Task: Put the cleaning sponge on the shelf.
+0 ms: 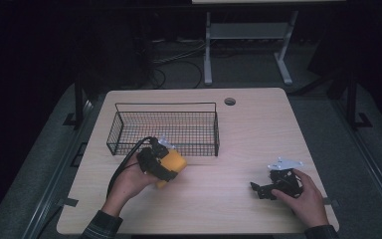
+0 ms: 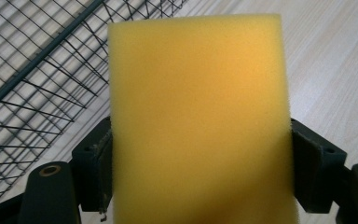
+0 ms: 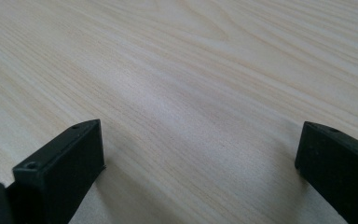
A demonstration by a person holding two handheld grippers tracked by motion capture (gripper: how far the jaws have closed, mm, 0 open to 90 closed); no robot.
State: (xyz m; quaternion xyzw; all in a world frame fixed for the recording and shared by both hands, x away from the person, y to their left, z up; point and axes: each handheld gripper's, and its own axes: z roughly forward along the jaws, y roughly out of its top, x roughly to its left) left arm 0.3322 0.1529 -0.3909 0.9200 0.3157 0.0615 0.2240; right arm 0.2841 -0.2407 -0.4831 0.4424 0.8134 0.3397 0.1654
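Observation:
A yellow sponge (image 1: 174,163) is held in my left gripper (image 1: 165,162) just in front of the black wire basket (image 1: 165,130), above the table. In the left gripper view the sponge (image 2: 198,116) stands between both jaws, whose pads press on its two sides; my left gripper (image 2: 198,154) is shut on it. My right gripper (image 1: 258,190) rests low over the table at the front right, held by a hand. In the right gripper view its jaws stand wide apart around my right gripper (image 3: 200,154) midpoint, with bare wood between them.
The light wooden table (image 1: 248,129) has a round cable hole (image 1: 230,101) at the back. The basket's near wall (image 2: 42,84) lies to the left of the sponge. Behind the table stand a white desk frame (image 1: 248,35) and cables on a dark floor.

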